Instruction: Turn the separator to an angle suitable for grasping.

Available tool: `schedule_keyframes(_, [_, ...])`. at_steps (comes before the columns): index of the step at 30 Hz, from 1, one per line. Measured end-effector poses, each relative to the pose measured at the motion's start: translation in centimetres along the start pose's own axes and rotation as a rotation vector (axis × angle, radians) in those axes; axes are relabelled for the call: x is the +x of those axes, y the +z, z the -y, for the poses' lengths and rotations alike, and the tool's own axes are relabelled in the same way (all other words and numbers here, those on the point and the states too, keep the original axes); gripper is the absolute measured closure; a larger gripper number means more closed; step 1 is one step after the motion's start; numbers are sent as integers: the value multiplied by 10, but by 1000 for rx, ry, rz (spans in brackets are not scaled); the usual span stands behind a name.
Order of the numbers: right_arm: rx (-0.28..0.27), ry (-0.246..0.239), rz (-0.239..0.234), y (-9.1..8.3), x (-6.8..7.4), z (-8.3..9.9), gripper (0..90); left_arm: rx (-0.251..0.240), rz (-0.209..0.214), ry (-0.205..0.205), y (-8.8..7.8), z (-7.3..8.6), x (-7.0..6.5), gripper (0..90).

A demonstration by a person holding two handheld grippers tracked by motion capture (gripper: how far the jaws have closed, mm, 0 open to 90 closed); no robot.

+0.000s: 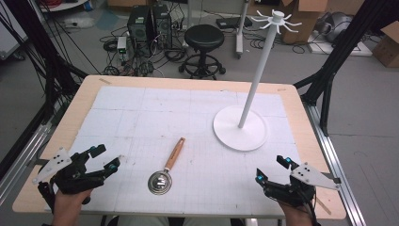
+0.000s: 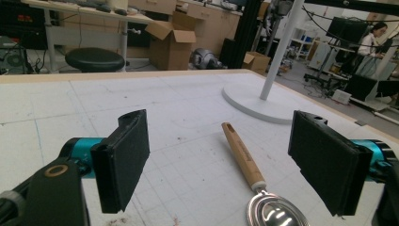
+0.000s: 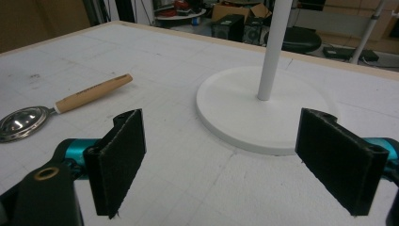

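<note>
Lying between tools — scoop (image 1: 167, 168), nearer left tool (image 1: 105, 157), both tools empty.

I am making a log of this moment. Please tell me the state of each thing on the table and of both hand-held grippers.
Left hand-held gripper: open, holding nothing, at the table's near left.
Right hand-held gripper: open, holding nothing, at the near right.
Scoop: lying flat on the mat, bowl toward the person, wooden handle pointing away, untouched.
White stand: upright on its round base, hooks at the top bare.
</note>
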State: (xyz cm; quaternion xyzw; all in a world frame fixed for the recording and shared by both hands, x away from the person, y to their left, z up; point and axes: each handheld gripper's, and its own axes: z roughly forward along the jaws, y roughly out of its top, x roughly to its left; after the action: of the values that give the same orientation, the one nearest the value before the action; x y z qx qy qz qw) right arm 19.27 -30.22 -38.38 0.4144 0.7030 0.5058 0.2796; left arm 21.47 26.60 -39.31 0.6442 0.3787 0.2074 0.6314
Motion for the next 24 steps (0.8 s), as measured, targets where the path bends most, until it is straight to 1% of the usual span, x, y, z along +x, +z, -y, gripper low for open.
schedule_keyframes(5, [-1,5,1,1,-1,1,154,-1,2,-17,2,0,1,207])
schedule_keyframes(6, [-1,8,-4,1,-2,1,154,1,-11,-14,3,0,1,202])
schedule_keyframes(7, [2,13,-3,2,-2,1,154,-9,-41,-21,3,-1,0,202])
schedule_keyframes(8, [4,14,-2,2,-3,2,154,-9,-41,-21,3,-1,0,199])
schedule_keyframes(9, [9,15,-4,3,-3,2,154,-40,-67,-31,4,-2,-1,199])
schedule_keyframes(11, [8,18,-4,4,-3,2,154,-38,-60,-32,5,-2,-1,225])
schedule_keyframes(12, [11,17,-3,4,-4,2,154,-17,-25,-35,9,-1,-2,280])
schedule_keyframes(13, [11,17,-3,4,-4,2,154,-17,-25,-35,9,-1,-2,354])
schedule_keyframes(14, [14,22,-3,5,-3,2,154,19,43,-42,15,0,-3,430])
schedule_keyframes(15, [15,22,-3,5,-3,2,154,19,43,-42,15,0,-3,539])
schedule_keyframes(16, [15,21,-2,5,-2,2,154,54,77,-29,18,0,-6,632])
schedule_keyframes(17, [16,19,-1,5,-2,2,154,107,113,13,26,0,-13,689])
schedule_keyframes(18, [19,20,-1,5,-2,2,154,126,126,30,31,1,-17,751])
schedule_keyframes(20, [23,18,2,5,-2,2,154,161,145,58,41,2,-23,827])
schedule_keyframes(21, [21,17,4,5,-2,2,154,177,149,68,47,2,-27,852])
schedule_keyframes(22, [18,16,7,4,-1,1,154,177,149,68,47,2,-27,869])
schedule_keyframes(23, [17,16,9,4,-2,1,154,195,143,75,58,4,-33,884])
schedule_keyframes(24, [14,20,9,3,-2,1,154,206,139,73,65,5,-35,887])
